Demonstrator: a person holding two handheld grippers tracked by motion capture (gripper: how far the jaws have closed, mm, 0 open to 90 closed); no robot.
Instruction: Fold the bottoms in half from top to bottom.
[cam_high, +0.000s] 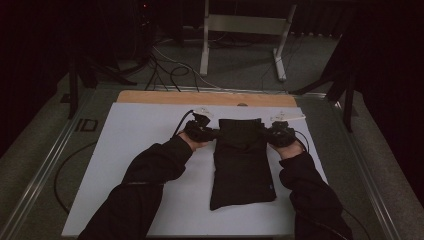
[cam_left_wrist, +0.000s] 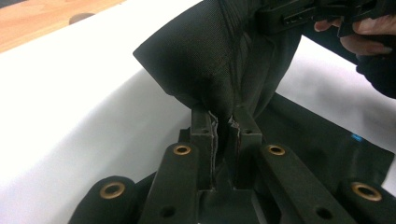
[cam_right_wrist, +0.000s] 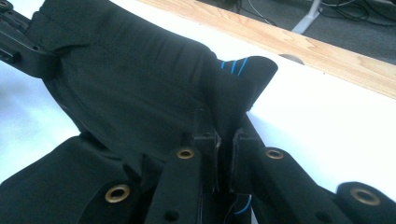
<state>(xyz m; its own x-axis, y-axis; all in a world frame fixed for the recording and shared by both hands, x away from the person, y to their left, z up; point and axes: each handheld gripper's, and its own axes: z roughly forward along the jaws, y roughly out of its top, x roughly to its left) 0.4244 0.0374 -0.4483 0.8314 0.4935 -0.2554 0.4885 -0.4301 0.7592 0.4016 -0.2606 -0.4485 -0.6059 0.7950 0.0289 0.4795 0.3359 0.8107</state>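
2 claws grip 1 black garment
Left claw (cam_high: 214, 133) and right claw (cam_high: 263, 132) each clench a far corner of the black garment (cam_high: 241, 165) above the bench (cam_high: 135, 150).

A: The high view is dim. The far room sinks into near black, and the white board (cam_high: 150, 150) is the one pale patch.

B: The sleeves and the black cloth (cam_high: 241, 160) merge into dark shapes with little detail.

A: The gripper views are brighter. The board (cam_left_wrist: 84, 116) glares almost blown out there.

B: Near parts of the jaws look soft, and the cloth (cam_right_wrist: 140, 93) shows weave only faintly. Far corners blur.
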